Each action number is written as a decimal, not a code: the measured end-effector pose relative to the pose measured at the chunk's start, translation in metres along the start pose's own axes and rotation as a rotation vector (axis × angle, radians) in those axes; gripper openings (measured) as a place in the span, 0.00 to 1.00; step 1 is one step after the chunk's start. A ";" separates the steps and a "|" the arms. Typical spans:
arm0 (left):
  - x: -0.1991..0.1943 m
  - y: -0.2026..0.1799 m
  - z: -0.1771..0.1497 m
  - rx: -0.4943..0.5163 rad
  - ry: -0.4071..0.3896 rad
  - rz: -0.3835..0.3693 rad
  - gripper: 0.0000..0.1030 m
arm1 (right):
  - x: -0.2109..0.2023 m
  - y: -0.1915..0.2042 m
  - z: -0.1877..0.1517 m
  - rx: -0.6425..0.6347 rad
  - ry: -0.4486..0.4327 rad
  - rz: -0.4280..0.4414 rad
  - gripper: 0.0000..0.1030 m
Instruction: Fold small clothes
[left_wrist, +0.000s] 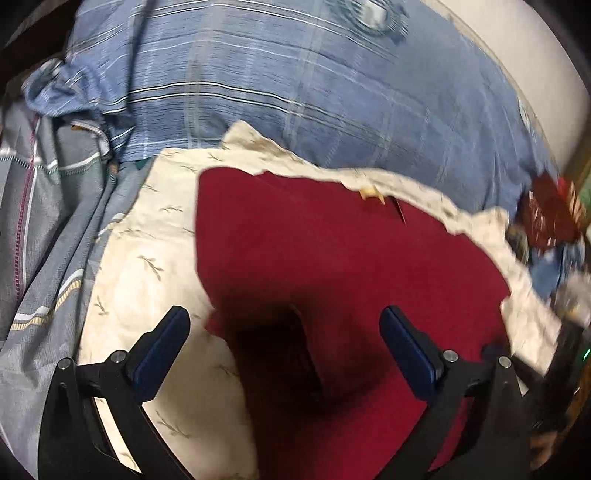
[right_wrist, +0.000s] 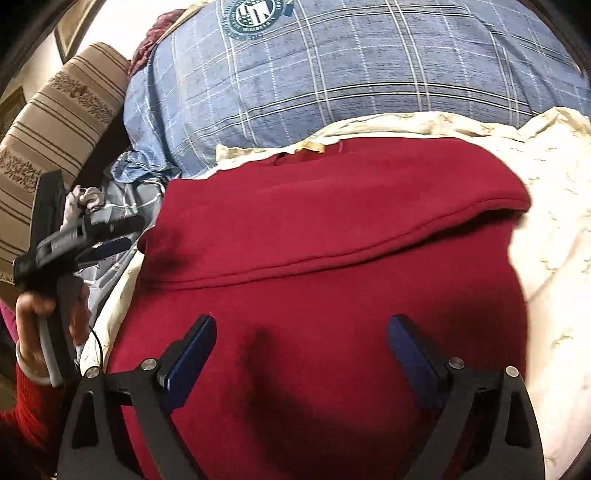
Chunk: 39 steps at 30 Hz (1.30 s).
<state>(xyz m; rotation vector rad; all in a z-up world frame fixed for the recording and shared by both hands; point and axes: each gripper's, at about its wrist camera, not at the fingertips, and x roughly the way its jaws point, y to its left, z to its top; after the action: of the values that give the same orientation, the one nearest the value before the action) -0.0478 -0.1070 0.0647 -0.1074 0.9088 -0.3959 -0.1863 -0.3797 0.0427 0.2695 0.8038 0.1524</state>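
I hold both tongs above the red sweater, which lies spread on a cream leaf-print sheet on the bed. The right tongs stand wide open with nothing between the pads; the sweater's lower body lies directly beneath and ahead of them. The left tongs are likewise spread apart and empty, over the sweater's near left edge where red cloth meets cream sheet.

Ahead of the right tongs, one flap of the sweater is already laid across the body; its hemmed edge runs left to right. I judge this to be a first fold in place, with the tongs released so the cloth stays flat. The neck label sits at the far edge, so the collar points away from me.

Beyond the sweater lies a blue plaid pillow. Left of the left tongs, a grey striped quilt is bunched. No container is visible. To the right of the left tongs, a blurred pile of other clothes rests near the sheet's edge.
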 end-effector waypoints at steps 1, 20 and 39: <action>0.003 -0.005 -0.002 0.017 0.013 0.011 0.96 | -0.002 -0.004 0.003 0.005 -0.015 -0.020 0.91; -0.014 -0.008 0.050 -0.014 -0.113 -0.142 0.07 | 0.006 -0.099 0.080 0.339 -0.204 0.006 0.19; 0.028 -0.003 0.015 0.084 0.002 0.143 0.31 | -0.001 -0.027 0.075 0.060 -0.112 -0.041 0.36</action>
<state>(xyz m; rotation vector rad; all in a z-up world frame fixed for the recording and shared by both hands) -0.0215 -0.1216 0.0544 0.0354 0.8946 -0.3008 -0.1315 -0.4191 0.0858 0.3152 0.7028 0.0745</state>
